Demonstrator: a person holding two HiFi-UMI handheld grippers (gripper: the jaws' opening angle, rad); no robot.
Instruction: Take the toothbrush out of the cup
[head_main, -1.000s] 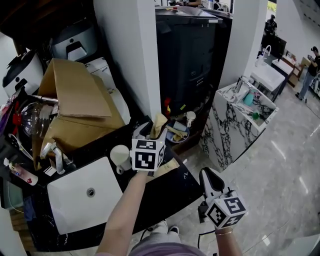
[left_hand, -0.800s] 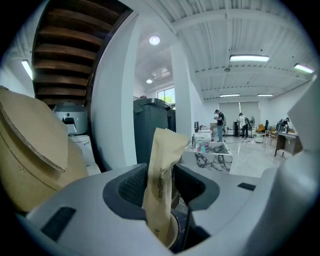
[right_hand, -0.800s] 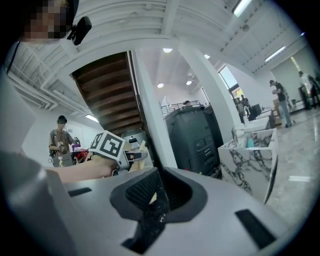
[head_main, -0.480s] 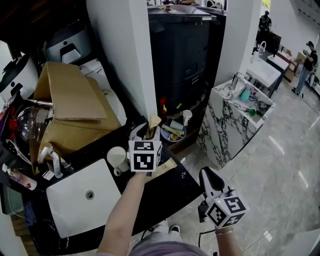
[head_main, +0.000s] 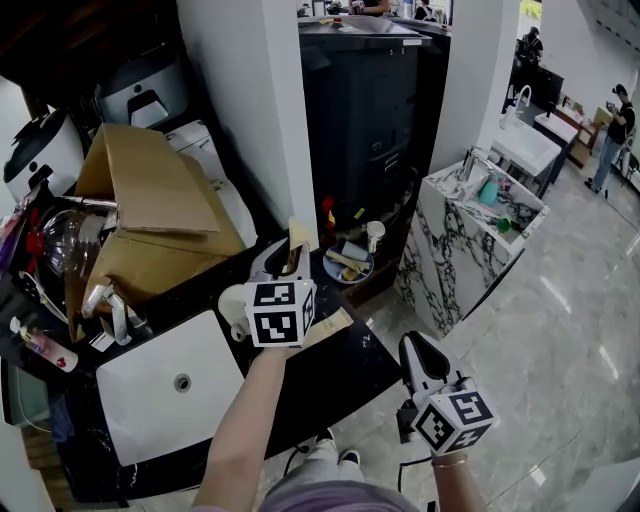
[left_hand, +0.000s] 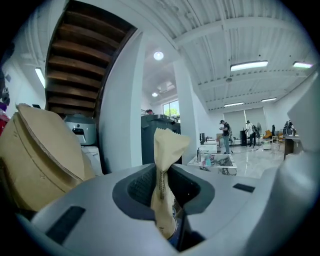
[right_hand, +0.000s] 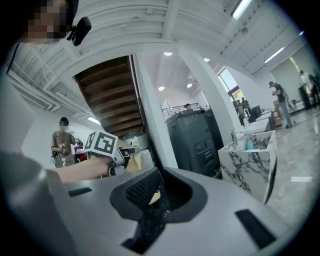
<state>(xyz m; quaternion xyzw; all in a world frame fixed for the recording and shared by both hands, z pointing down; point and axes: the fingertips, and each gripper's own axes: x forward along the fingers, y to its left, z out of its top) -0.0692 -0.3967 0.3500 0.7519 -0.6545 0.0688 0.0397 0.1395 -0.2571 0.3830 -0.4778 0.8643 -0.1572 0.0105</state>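
Observation:
A toothbrush in a beige paper wrapper (head_main: 296, 240) stands upright between the jaws of my left gripper (head_main: 285, 264), above the black counter. The jaws have just been closing and now pinch the wrapper (left_hand: 164, 165) near its lower half; its top sticks up past the pads. The white cup (head_main: 234, 304) sits on the counter just left of the gripper's marker cube, partly hidden by it. My right gripper (head_main: 417, 352) hangs low at the right, off the counter's edge, with its jaws together and nothing in them. The right gripper view shows the left gripper (right_hand: 119, 152) and the wrapper at left.
A white sink (head_main: 130, 400) with a faucet (head_main: 108, 303) lies left of the cup. Cardboard boxes (head_main: 150, 200) are piled behind it. A second beige packet (head_main: 326, 327) lies on the counter. A black cabinet (head_main: 370, 110) and a marble stand (head_main: 450, 240) are farther right.
The left gripper has shifted left and a little up with the wrapped toothbrush, and its jaws have narrowed onto the wrapper. The right gripper has stayed where it was.

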